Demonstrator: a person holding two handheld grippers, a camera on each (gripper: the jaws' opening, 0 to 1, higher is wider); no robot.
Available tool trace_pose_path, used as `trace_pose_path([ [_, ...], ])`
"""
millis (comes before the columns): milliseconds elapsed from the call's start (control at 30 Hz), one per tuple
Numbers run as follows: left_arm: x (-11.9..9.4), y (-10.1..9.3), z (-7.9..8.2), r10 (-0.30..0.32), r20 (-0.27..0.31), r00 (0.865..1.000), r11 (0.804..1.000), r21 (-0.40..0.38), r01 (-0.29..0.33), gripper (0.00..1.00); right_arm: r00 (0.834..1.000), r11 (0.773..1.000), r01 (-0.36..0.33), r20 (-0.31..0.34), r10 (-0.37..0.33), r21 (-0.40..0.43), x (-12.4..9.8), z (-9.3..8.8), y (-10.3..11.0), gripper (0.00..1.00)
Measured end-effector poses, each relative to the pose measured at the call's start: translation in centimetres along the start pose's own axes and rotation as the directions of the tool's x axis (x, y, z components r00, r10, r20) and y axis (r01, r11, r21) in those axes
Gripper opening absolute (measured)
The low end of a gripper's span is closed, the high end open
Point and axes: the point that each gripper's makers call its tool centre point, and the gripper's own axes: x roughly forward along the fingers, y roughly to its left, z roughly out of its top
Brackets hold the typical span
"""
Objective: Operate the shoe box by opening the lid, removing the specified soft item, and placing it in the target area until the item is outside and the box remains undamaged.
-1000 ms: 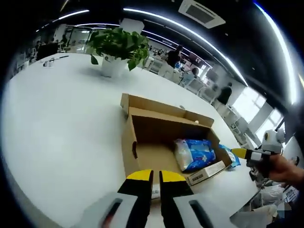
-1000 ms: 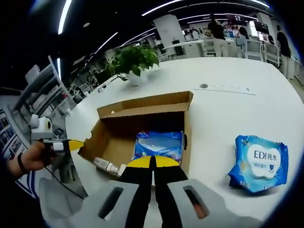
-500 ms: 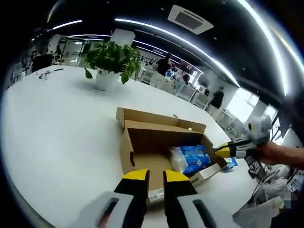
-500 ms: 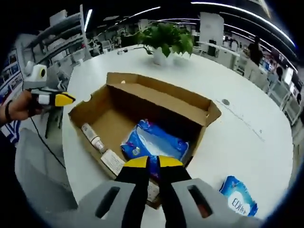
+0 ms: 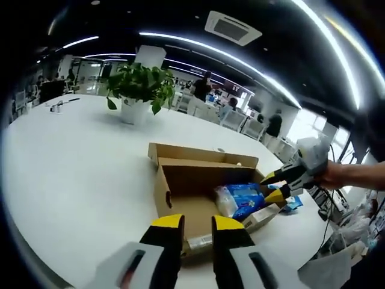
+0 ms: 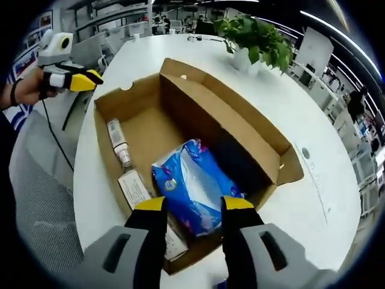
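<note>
Right gripper (image 6: 194, 205) fingers spread wide at lower centre, poised over the blue-and-white soft pack (image 6: 195, 189) inside the open brown cardboard shoe box (image 6: 198, 114). Left gripper (image 5: 199, 221) fingers parted, gripping nothing, low at frame bottom over the box's near edge on the white worktop (image 5: 72, 162).

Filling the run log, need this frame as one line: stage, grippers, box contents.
stage: reach into open shoe box | right gripper: open above blue soft pack | left gripper: open at box edge | also inside: small bottle

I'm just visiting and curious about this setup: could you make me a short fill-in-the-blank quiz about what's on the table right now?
1. The cardboard box has its lid ____.
2. The soft pack inside is mostly ____ in colour.
3. The right gripper has its jaws ____.
4. A potted ____ stands on the table.

Missing words: open; blue; open; plant
</note>
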Motion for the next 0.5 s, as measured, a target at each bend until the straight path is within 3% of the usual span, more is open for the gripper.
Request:
trace_pose_path([
  [500,0.3,-1.6,-1.2,-0.038,-0.015,0.999,0.994,0.101,0.039,0.32,0.992,0.986,-0.078,-0.112,0.062,-0.147,2.1,0.2,-0.2,0.54],
])
